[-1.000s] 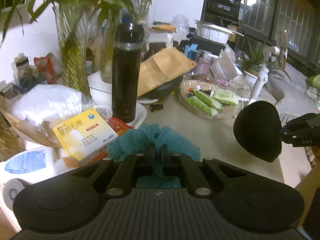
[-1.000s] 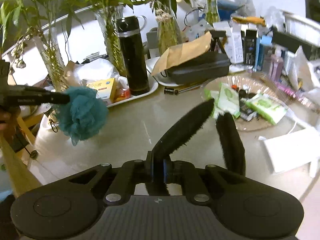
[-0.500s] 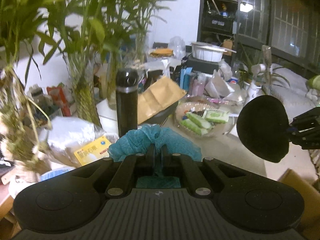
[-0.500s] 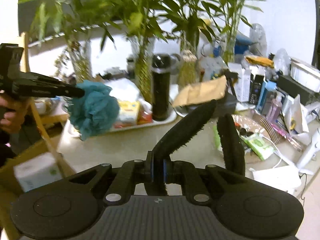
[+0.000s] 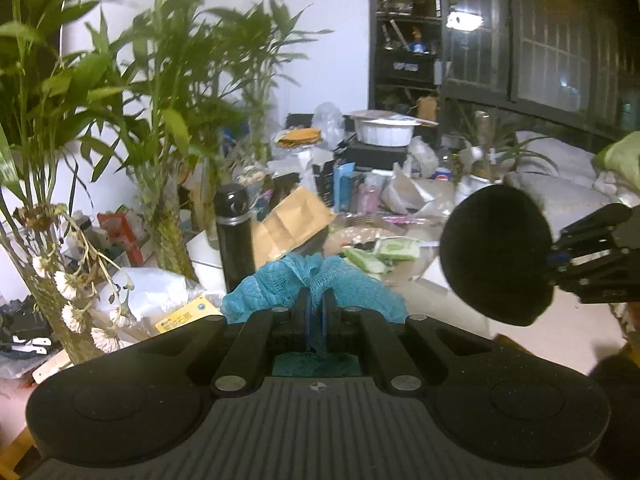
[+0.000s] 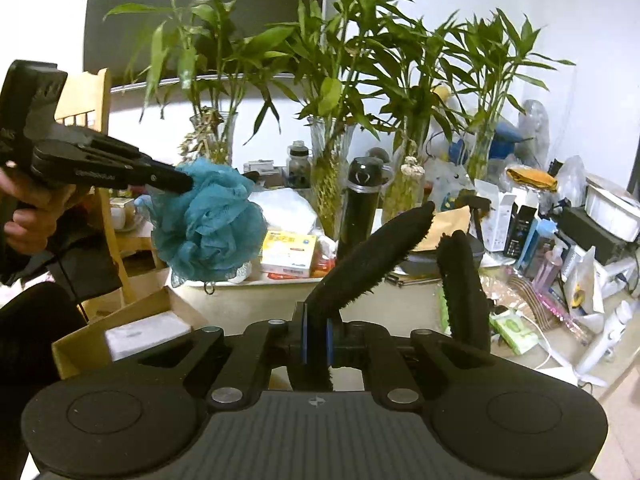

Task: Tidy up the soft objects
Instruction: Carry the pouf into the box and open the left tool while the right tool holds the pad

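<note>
My left gripper [image 5: 315, 300] is shut on a teal mesh bath pouf [image 5: 280, 284] and holds it in the air above the table edge; the pouf also shows in the right wrist view [image 6: 208, 228] at the left gripper's tip [image 6: 182, 182]. My right gripper [image 6: 316, 328] is shut on a black fuzzy folded pad [image 6: 376, 256], whose two flaps stick up and forward. In the left wrist view the pad [image 5: 496, 256] appears as a black oval held by the right gripper [image 5: 558, 258] at the right.
The table [image 6: 256, 300] holds bamboo vases [image 6: 332, 184], a black flask [image 6: 360, 212], a white tray with a yellow box [image 6: 288, 254], a brown envelope [image 5: 292, 224] and a glass dish of green packets [image 5: 376, 250]. An open cardboard box [image 6: 120, 336] sits low at the left.
Both grippers have risen and pulled back from the table, each keeping its object. The cardboard box has come into the right wrist view.
</note>
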Available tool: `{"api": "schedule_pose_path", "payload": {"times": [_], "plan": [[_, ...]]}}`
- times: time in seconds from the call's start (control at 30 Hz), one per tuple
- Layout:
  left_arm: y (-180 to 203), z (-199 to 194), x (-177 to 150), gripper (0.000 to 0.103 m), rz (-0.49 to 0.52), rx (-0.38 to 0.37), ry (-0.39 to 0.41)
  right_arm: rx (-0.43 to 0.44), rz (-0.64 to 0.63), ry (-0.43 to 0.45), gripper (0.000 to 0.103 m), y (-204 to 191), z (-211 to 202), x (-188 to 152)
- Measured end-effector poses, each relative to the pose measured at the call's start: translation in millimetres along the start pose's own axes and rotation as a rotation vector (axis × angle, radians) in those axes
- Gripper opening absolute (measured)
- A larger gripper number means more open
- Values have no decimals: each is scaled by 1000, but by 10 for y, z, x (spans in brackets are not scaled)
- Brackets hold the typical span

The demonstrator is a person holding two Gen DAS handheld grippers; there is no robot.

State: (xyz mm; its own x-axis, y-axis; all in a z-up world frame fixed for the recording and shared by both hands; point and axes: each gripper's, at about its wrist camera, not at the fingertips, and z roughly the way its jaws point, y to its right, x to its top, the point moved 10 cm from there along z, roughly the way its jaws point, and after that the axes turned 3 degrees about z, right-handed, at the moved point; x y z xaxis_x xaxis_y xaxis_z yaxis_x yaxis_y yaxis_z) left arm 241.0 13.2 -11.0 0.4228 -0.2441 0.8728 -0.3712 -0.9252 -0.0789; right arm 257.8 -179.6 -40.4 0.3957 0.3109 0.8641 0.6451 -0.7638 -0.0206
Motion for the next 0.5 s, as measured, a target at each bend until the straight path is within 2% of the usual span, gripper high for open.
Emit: {"api": "schedule_pose_path", "payload": {"times": [0.17, 0.5], "plan": [[203, -241, 10, 5, 19, -33, 15, 4, 14, 11, 11, -56, -164, -84], [756, -564, -61, 6, 38, -171, 23, -2, 36, 46, 11, -100, -512, -144]]}}
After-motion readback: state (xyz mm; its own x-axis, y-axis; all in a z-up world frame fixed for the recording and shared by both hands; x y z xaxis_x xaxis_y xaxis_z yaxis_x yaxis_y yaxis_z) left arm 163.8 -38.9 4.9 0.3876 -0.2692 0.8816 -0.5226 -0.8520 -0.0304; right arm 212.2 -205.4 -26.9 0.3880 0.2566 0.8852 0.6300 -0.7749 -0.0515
